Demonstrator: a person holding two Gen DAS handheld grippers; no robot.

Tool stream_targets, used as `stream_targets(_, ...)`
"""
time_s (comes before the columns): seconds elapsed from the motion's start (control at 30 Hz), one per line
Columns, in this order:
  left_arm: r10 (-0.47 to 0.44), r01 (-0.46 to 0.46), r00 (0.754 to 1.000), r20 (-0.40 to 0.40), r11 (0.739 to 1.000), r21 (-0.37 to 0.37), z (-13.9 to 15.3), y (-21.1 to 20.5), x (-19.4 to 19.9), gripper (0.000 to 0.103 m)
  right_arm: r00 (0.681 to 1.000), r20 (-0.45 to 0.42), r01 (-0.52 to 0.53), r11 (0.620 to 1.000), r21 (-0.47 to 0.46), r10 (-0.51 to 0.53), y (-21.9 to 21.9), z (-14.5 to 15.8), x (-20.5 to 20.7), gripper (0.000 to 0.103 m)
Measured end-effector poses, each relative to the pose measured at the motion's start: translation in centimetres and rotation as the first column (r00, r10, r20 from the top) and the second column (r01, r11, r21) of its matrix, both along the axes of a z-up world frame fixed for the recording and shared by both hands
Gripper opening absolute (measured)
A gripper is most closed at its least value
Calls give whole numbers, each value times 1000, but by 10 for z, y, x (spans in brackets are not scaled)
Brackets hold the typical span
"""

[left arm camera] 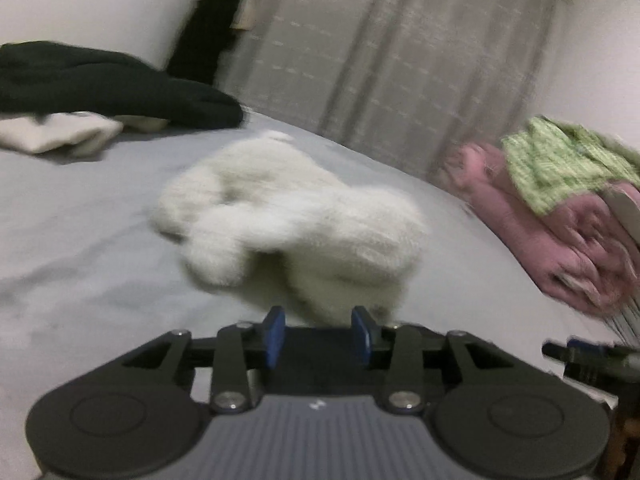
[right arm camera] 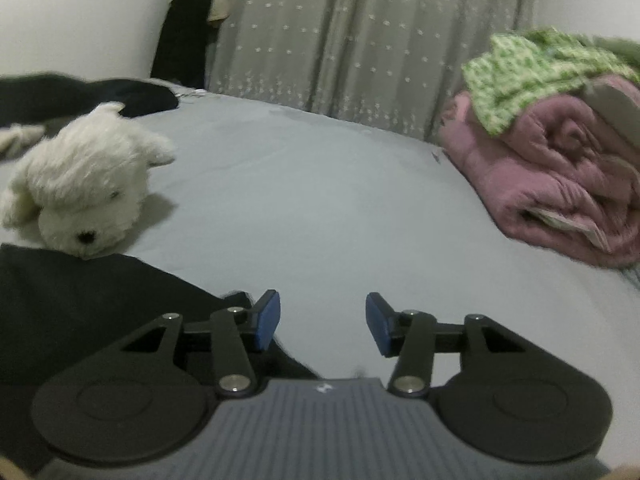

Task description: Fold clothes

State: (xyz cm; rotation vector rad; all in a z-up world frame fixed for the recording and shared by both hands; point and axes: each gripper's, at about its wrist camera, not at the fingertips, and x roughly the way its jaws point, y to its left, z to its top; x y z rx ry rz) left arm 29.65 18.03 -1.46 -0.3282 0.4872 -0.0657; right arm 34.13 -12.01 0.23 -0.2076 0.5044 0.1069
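A black garment [right arm camera: 80, 312] lies flat on the grey bed sheet [right arm camera: 320, 200] at the lower left of the right wrist view. Its edge runs under the left finger of my right gripper [right arm camera: 323, 322], which is open over bare sheet with nothing between its blue pads. My left gripper [left arm camera: 319, 336] is also open. Dark cloth shows in the gap between its pads, and I cannot tell whether they touch it. Just beyond the left gripper lies a white plush dog [left arm camera: 288, 216], blurred here, which rests at the black garment's far edge [right arm camera: 84, 188].
A pile of dark clothes [left arm camera: 100, 84] over a cream garment [left arm camera: 60, 132] sits at the far left. A rolled pink blanket [right arm camera: 552, 184] with a green cloth [right arm camera: 532, 72] on top sits at the right. A grey curtain [right arm camera: 360, 40] hangs behind the bed.
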Motion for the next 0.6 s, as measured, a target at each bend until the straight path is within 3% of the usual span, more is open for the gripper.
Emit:
stream_targets(0.17,-85,90,995,-48,989,121,-15,-37,3,38,998,-31,60,995,83,-58,-52,11,-12,60)
stream_targets(0.3,-76,102,989,-123,969,226,-37,-50,10,38,994,-43,102,987,123,-98,-86,8,-37,63)
stream_targets(0.4,-67,96,992,-105,951,293,-44,-60,6,38,989,-34,147,977,154,-144,-112,5,-60,66)
stream_targets(0.47,-64,92,993,-99,945,313,-46,-61,4,38,984,-17,175,968,177,-175,-129,4,-76,68)
stream_targets(0.6,-67,92,993,-99,955,282,-48,-54,5,38,976,7,209,946,247,-218,-163,4,-101,72)
